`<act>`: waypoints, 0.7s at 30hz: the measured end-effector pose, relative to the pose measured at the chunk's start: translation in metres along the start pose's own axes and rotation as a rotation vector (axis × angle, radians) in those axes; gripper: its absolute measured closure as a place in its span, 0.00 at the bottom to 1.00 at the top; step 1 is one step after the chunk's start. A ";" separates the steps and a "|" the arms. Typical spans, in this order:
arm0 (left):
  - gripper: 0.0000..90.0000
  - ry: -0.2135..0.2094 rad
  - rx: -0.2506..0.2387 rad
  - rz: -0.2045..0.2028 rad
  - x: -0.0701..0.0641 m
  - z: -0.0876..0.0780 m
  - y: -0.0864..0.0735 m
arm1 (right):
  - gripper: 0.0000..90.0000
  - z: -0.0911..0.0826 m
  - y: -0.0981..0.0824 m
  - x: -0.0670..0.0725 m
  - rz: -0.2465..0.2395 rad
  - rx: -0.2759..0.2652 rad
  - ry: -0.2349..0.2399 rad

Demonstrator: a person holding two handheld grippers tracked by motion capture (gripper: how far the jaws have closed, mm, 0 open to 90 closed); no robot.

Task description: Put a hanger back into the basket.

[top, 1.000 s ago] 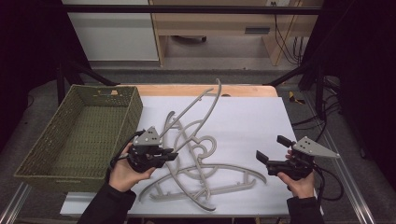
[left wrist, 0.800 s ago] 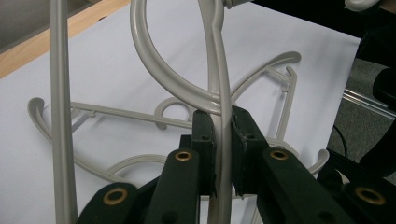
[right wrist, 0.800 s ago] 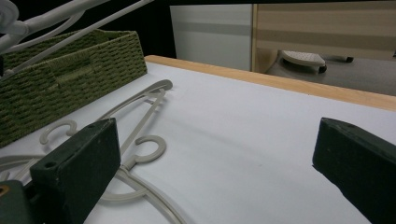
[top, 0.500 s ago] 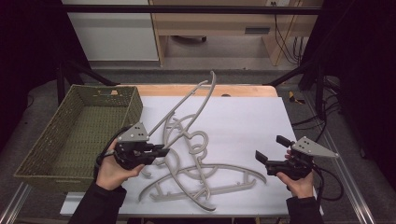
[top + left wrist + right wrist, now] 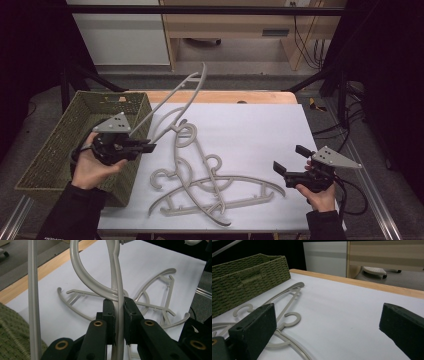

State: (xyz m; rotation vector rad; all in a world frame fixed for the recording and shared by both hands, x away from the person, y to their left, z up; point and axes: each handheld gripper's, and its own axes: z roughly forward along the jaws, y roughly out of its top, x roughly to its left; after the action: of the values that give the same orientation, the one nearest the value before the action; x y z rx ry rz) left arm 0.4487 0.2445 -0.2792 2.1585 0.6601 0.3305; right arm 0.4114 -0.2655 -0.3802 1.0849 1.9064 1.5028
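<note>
High view: my left gripper (image 5: pixel 150 147) is clamped on a grey plastic hanger (image 5: pixel 176 102), tilted above the basket (image 5: pixel 45 155); right gripper (image 5: pixel 289 162) rests with jaws apart.

Beyond the bench (image 5: pixel 320 125) lies a grey floor (image 5: pixel 240 80). A pale wooden desk (image 5: pixel 235 22) stands behind it, a white cabinet (image 5: pixel 120 35) just left of that desk. Darkness flanks the bench on both sides.

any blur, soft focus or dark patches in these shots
High view: white table sheet evenly lit, surroundings nearly black. Left gripper view: the clamped hanger and jaws look sharp, hangers behind slightly soft. Right gripper view: its near jaws are soft-edged, basket clearer.
</note>
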 end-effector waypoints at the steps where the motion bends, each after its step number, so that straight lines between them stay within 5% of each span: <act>1: 0.90 0.004 -0.007 -0.008 0.007 -0.008 -0.002 | 0.01 0.001 0.000 0.001 0.000 0.003 0.000; 12: 0.90 0.063 0.005 -0.058 0.045 -0.043 -0.026 | 0.01 0.000 0.000 0.001 0.000 0.002 -0.004; 21: 0.90 0.080 0.045 -0.080 0.065 -0.056 -0.054 | 0.01 0.001 0.000 0.000 -0.001 0.004 -0.004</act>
State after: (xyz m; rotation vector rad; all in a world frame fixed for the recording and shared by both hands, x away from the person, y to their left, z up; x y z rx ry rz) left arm 0.4592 0.3450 -0.2871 2.1639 0.8042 0.3629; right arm 0.4119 -0.2649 -0.3804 1.0882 1.9080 1.4957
